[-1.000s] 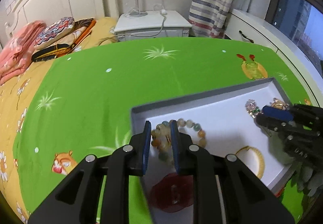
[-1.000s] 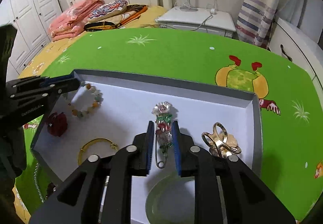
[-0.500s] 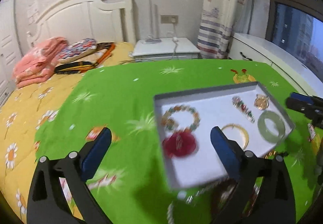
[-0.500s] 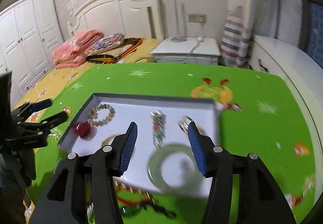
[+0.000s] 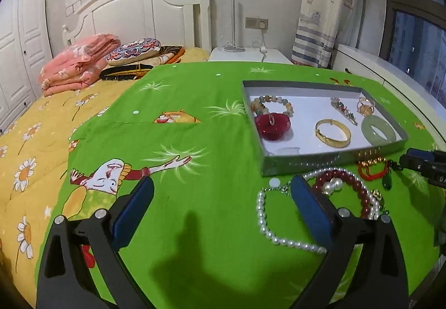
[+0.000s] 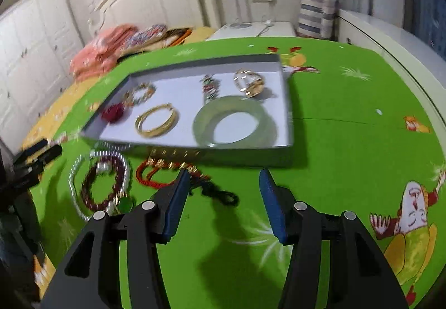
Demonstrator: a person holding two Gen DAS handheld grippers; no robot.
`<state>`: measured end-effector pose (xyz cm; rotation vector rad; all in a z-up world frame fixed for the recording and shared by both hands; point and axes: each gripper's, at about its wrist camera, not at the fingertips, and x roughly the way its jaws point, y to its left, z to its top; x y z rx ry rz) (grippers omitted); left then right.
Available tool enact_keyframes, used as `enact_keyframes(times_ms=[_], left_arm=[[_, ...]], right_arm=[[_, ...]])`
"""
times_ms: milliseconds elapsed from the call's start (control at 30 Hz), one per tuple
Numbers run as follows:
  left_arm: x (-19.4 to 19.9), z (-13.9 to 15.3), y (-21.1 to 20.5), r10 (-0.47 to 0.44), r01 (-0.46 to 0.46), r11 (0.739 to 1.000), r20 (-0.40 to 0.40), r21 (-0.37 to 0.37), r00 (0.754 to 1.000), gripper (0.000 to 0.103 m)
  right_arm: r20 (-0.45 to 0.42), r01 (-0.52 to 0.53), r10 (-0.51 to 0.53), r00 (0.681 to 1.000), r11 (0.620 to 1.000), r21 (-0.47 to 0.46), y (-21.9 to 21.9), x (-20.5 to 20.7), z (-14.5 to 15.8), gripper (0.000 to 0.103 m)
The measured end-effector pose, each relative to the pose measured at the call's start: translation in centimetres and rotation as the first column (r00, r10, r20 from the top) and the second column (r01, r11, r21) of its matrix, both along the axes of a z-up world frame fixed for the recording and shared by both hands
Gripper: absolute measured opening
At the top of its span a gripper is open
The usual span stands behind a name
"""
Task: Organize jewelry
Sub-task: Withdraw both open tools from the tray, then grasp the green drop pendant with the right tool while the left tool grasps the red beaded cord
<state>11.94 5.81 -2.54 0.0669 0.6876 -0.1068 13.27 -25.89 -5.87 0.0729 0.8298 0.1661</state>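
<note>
Your left gripper (image 5: 221, 197) and right gripper (image 6: 223, 186) both hung spread wide and empty over the green cloth (image 5: 195, 169), short of the tray (image 5: 306, 162). Just before the tray's near wall lay a pearl necklace (image 5: 262, 219), dark red beads (image 5: 362, 192) and a red cord (image 6: 150, 178). Inside the tray sat a gold bangle (image 5: 333, 133), a jade bangle (image 5: 378, 130), a bead bracelet (image 5: 271, 102) and a brooch (image 5: 343, 111).

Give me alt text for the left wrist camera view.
Open left gripper hovers over a green cartoon bedspread; beyond it, a shallow grey tray holds a gold bangle and pale green jade bangle, with a white pearl necklace loose outside.
</note>
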Motion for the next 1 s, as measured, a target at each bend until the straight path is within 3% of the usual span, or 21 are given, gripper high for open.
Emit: enact_keyframes(times_ms=[67, 200, 500, 567, 667, 700, 900, 1000], left_arm=[[0.0, -0.2, 0.0, 0.000, 0.000, 1.000, 0.004, 0.007, 1.000, 0.096], [0.5, -0.6, 0.2, -0.004, 0.004, 1.000, -0.013, -0.008, 1.000, 0.096], [1.2, -1.0, 0.6, -0.020, 0.018, 0.999, -0.043, -0.046, 0.999, 0.096], [1.1, -1.0, 0.5, -0.023, 0.021, 0.999, -0.039, -0.041, 0.999, 0.096], [1.1, -1.1, 0.5, -0.022, 0.021, 0.999, -0.037, -0.042, 0.999, 0.096], [1.1, -1.1, 0.5, -0.021, 0.020, 0.999, -0.038, -0.043, 0.999, 0.096], [0.9, -0.8, -0.3, -0.013, 0.014, 1.000, -0.030, 0.001, 0.999, 0.096], [0.0, -0.1, -2.1, -0.077, 0.077, 0.997, -0.023, -0.010, 0.997, 0.096]], right_arm=[[-0.015, -0.017, 0.016, 1.000, 0.998, -0.058, 0.6, -0.1, -0.5, 0.050], [-0.026, -0.037, 0.036, 0.999, 0.998, -0.058, 0.6, -0.7, -0.8, 0.048], [-0.064, -0.085, 0.075, 0.995, 0.983, -0.165, 2.2, 0.9, -1.3, 0.048], [-0.063, -0.115, 0.105, 0.992, 0.976, -0.185, 2.6, 1.1, -1.3, 0.044], [-0.063, -0.160, 0.151, 0.987, 0.972, -0.173, 3.0, 1.0, -1.3, 0.018], [-0.057, -0.176, 0.169, 0.984, 0.969, -0.175, 3.2, 0.7, -1.3, 0.014], [-0.041, -0.154, 0.149, 0.988, 0.973, -0.172, 2.7, -1.7, -1.0, 0.012], [-0.003, -0.118, 0.119, 0.993, 0.985, -0.127, 1.4, -3.6, -0.3, 0.012]])
